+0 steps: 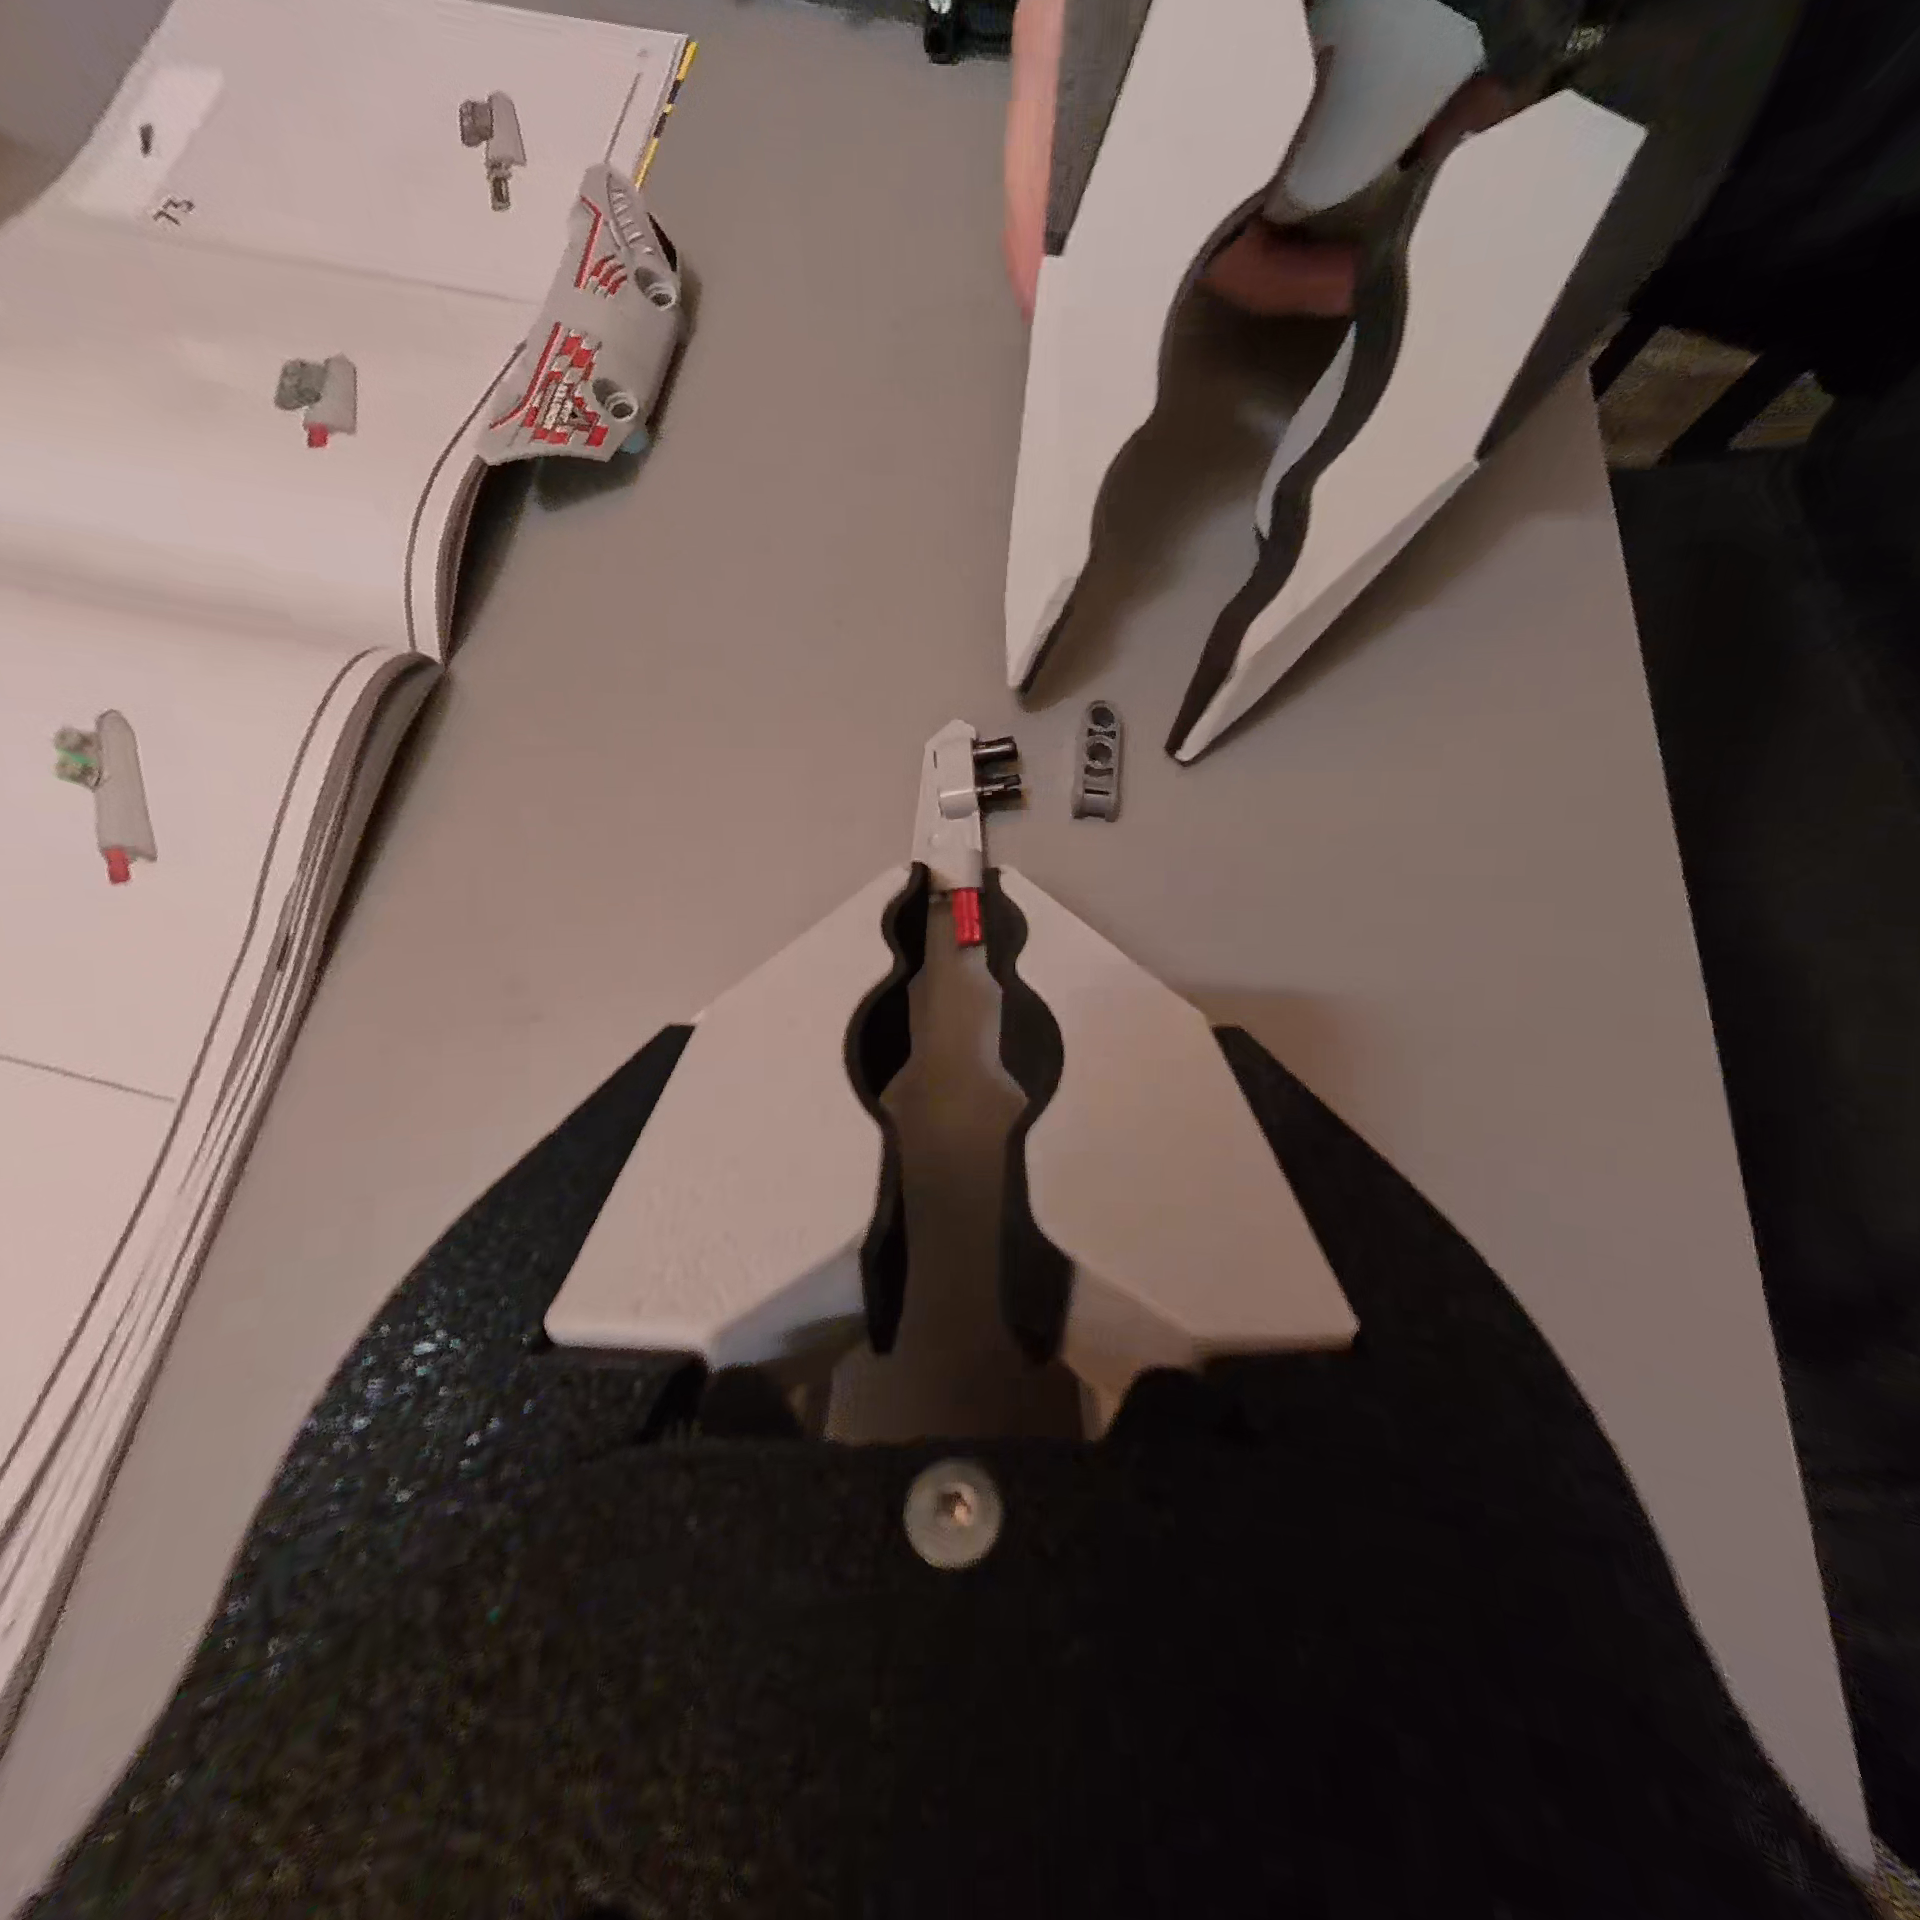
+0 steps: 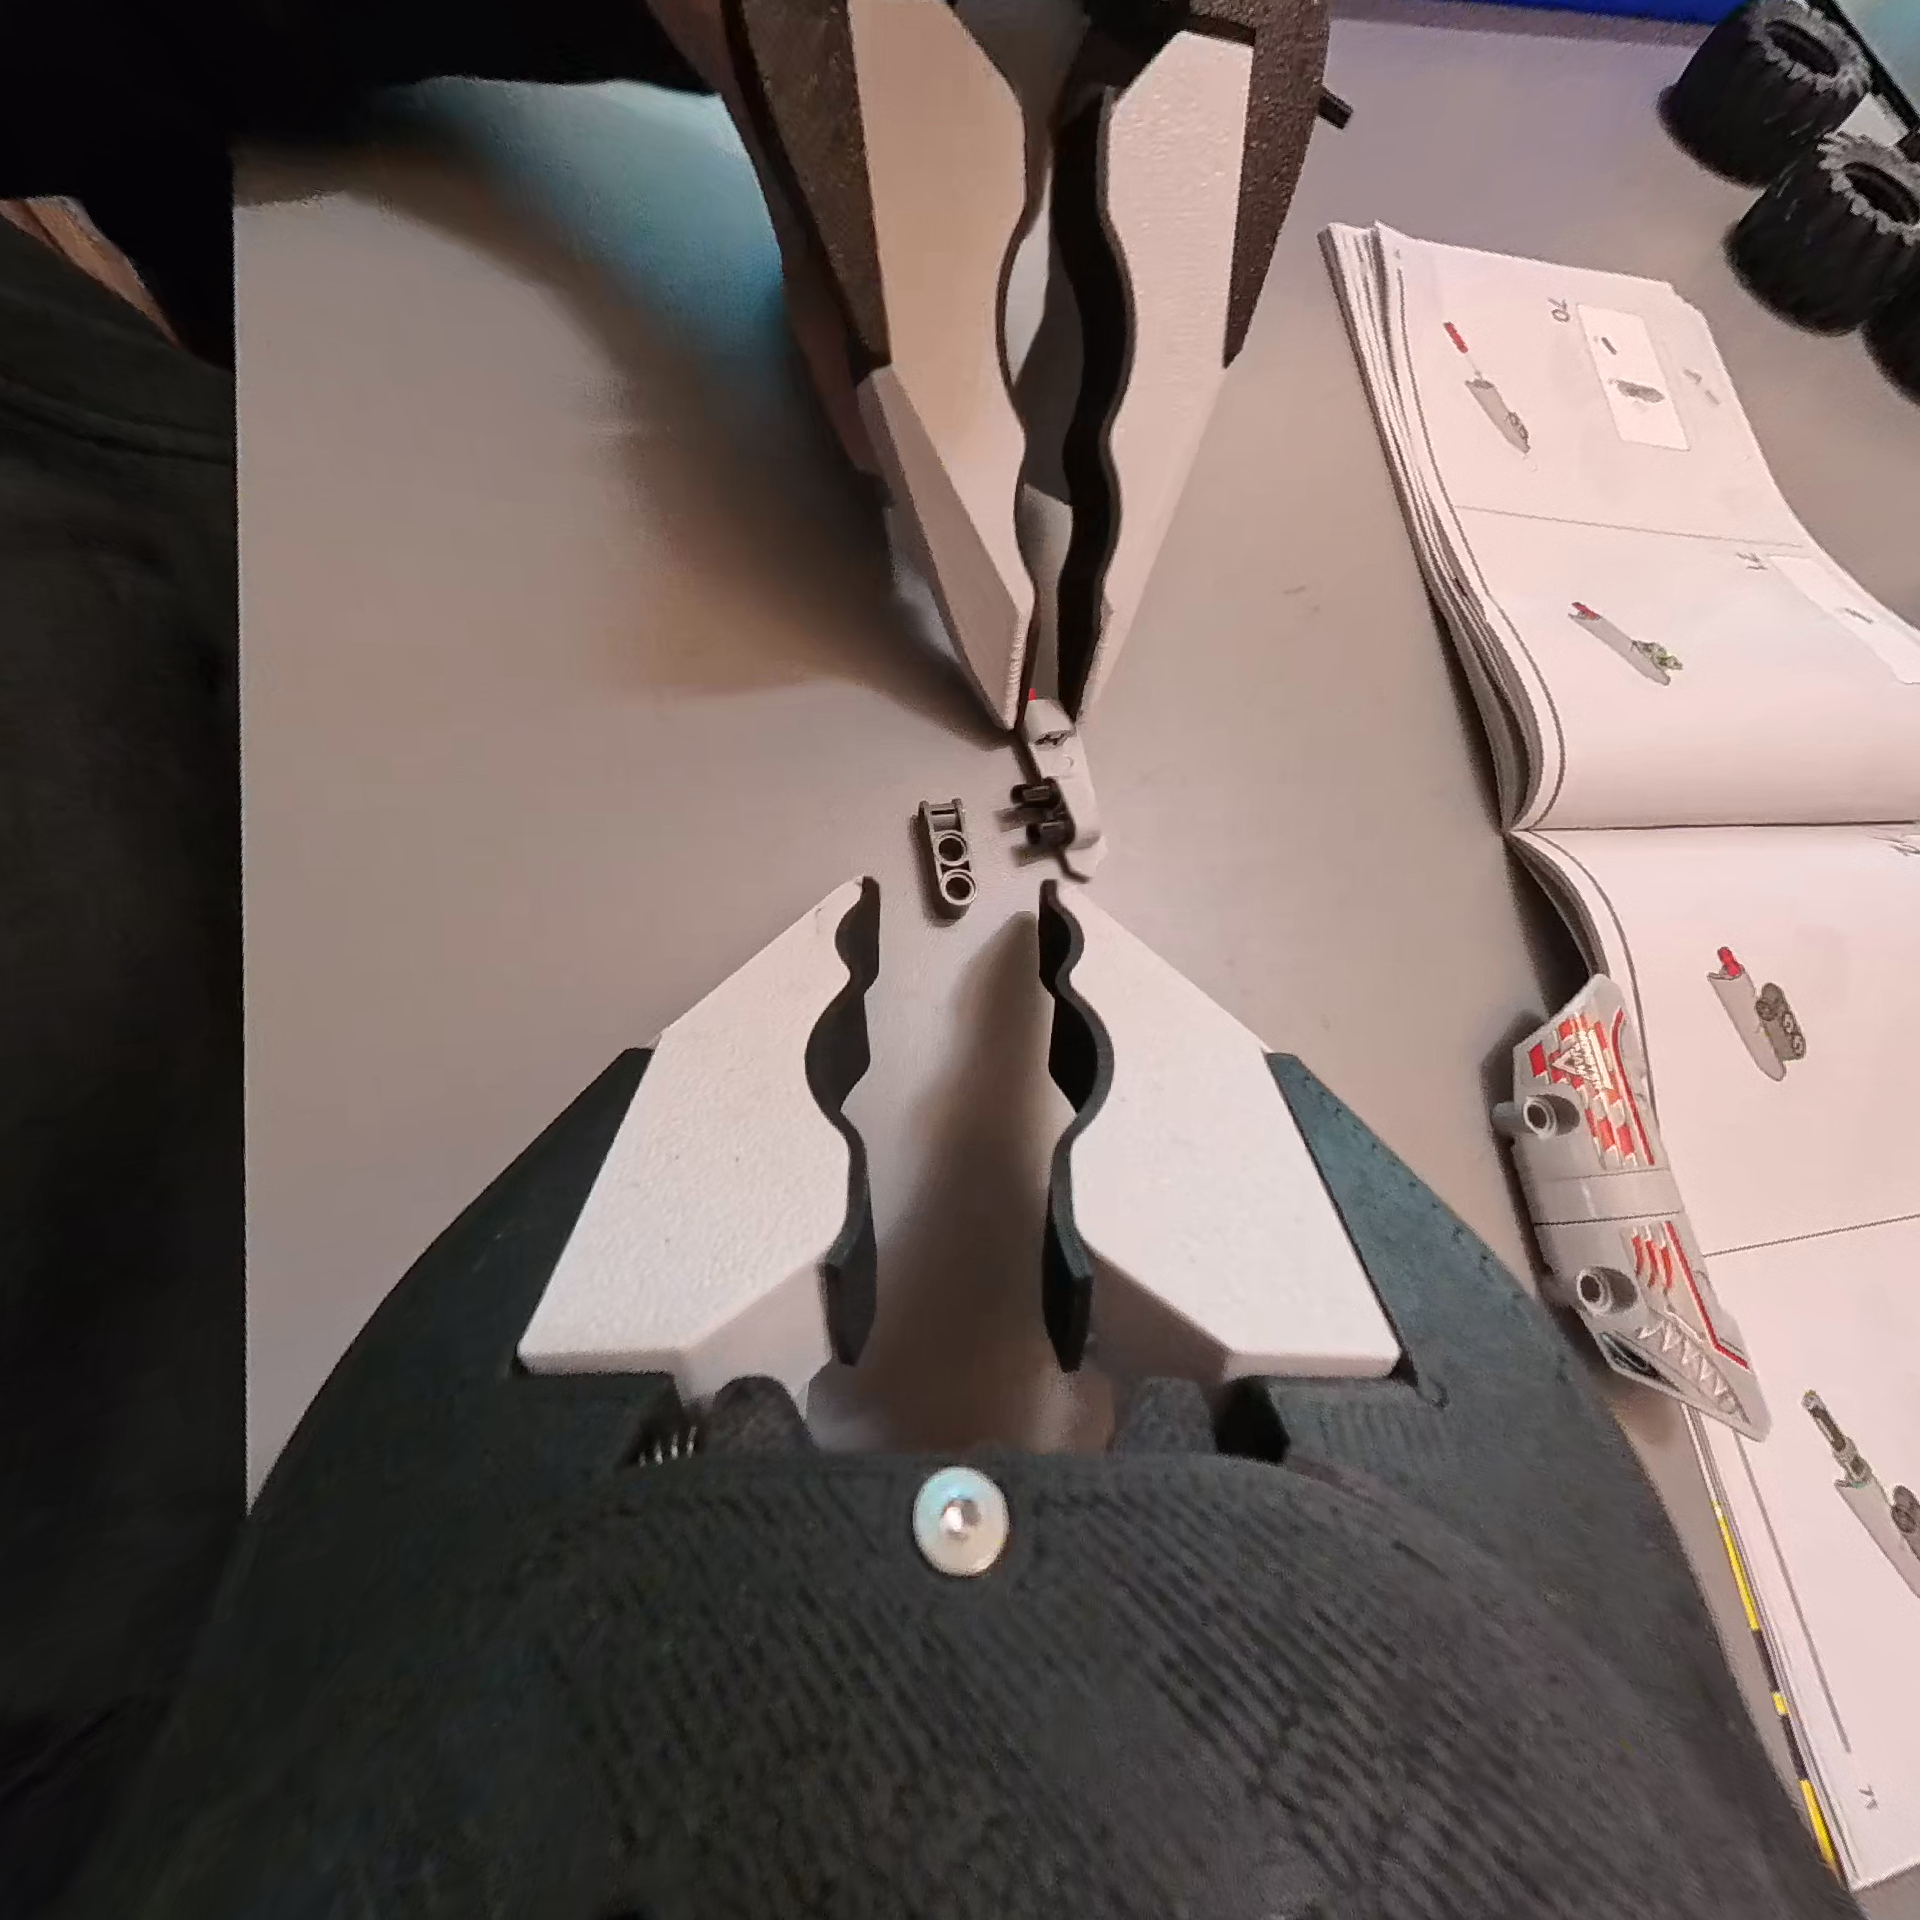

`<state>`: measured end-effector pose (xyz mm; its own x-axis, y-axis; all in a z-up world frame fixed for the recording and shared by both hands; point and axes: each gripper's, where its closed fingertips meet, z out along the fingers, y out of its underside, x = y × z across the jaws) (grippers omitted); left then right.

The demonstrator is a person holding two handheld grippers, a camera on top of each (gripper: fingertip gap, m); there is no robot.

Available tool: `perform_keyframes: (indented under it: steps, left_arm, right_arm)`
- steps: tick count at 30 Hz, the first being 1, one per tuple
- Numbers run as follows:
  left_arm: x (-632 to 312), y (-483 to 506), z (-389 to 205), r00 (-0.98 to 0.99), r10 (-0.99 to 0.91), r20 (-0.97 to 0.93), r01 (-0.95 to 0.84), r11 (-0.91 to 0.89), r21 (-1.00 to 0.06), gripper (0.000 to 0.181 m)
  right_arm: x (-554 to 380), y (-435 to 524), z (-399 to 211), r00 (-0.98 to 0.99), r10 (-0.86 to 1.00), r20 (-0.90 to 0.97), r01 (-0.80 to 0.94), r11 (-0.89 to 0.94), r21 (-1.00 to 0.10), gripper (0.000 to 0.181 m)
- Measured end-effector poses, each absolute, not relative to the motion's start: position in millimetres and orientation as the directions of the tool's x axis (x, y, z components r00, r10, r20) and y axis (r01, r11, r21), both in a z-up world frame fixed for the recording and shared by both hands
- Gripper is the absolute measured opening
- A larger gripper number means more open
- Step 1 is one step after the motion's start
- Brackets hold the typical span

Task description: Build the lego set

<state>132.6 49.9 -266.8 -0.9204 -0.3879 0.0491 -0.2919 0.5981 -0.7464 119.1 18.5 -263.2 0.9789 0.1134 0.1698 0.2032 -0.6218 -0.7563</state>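
Observation:
My left gripper [image 1: 958,883] is shut on a light grey lego piece [image 1: 948,795] with a red axle at its near end and two black pins [image 1: 1000,767] sticking out to the right. It holds the piece low over the grey table. A small dark grey connector [image 1: 1099,774] lies on the table just right of the pins. My right gripper [image 2: 956,894] is open and empty, with its tips either side of the connector [image 2: 948,847], slightly short of it. In the right wrist view the left gripper [image 2: 1044,712] comes in from the top, holding the light grey piece [image 2: 1062,774].
An open instruction booklet [image 1: 208,520] lies at the left, also seen in the right wrist view [image 2: 1714,727]. A grey panel with red stickers [image 1: 592,332] rests on its edge [image 2: 1600,1195]. Black tyres [image 2: 1818,156] stand at the far right. The table edge [image 2: 241,831] runs close by.

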Motion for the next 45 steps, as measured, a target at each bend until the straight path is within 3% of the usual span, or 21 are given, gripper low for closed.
perform_keyframes:
  steps: [9, 33, 45]
  left_arm:
    - [133, 44, -268, -0.932, -0.305, -0.194, -0.072, 0.682, -0.728, 0.007]
    - [127, 40, -267, -0.935, -0.238, -0.263, 0.025, 0.696, -0.717, 0.007]
    - [120, 36, -254, -0.951, -0.257, -0.172, -0.029, 0.627, -0.778, 0.028]
  right_arm:
    - [115, 15, -264, 0.979, 0.148, 0.142, 0.204, -0.623, -0.756, 0.022]
    - [127, 22, -265, 0.984, 0.151, 0.094, 0.169, -0.628, -0.759, 0.032]
    - [122, 21, -264, 0.971, 0.183, 0.151, 0.233, -0.609, -0.758, 0.031]
